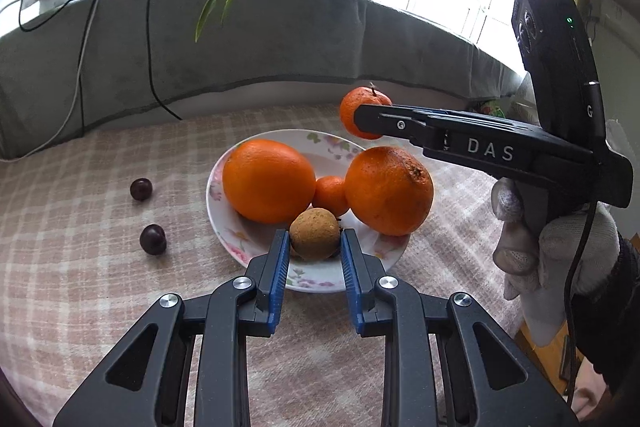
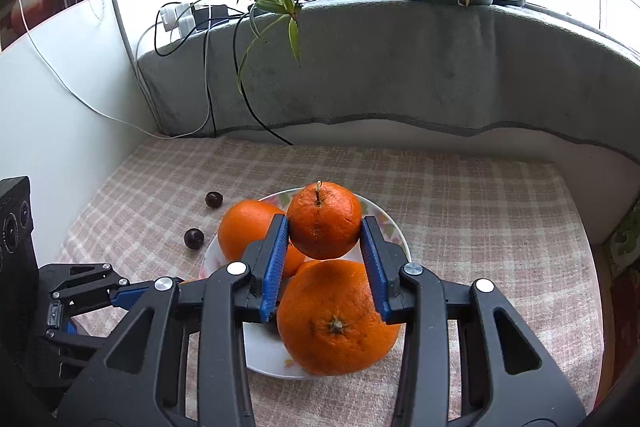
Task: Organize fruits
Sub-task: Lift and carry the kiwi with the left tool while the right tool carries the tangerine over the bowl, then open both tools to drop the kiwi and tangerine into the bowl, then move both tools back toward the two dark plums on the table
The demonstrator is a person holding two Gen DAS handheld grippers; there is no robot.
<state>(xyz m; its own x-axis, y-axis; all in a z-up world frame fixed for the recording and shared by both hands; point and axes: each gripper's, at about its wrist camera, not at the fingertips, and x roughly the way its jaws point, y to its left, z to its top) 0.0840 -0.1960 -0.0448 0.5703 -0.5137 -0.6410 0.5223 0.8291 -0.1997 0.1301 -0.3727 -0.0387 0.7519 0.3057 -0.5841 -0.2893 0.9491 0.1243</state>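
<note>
Small round stemmed orange mandarin (image 2: pixel 324 221) was clamped at its sides by right gripper (image 2: pixel 325 227), above floral white plate (image 1: pixel 384 253). Brown rough-skinned fruit (image 1: pixel 314 233) was pinched by left gripper (image 1: pixel 314 241) over near plate edge. Both judged light, soft-skinned, easily bruised.

1. Left gripper (image 1: pixel 315 241) pointed down toward the plate (image 1: pixel 256 247), blue pads closed on a small brown fruit (image 1: pixel 314 233) over the plate's near rim.
2. Right gripper (image 2: pixel 324 227) clamped a small orange (image 2: pixel 324 219), above the plate's far side.
3. Gloved right hand (image 1: pixel 552 247) gripped its handle, right of the plate.
</note>
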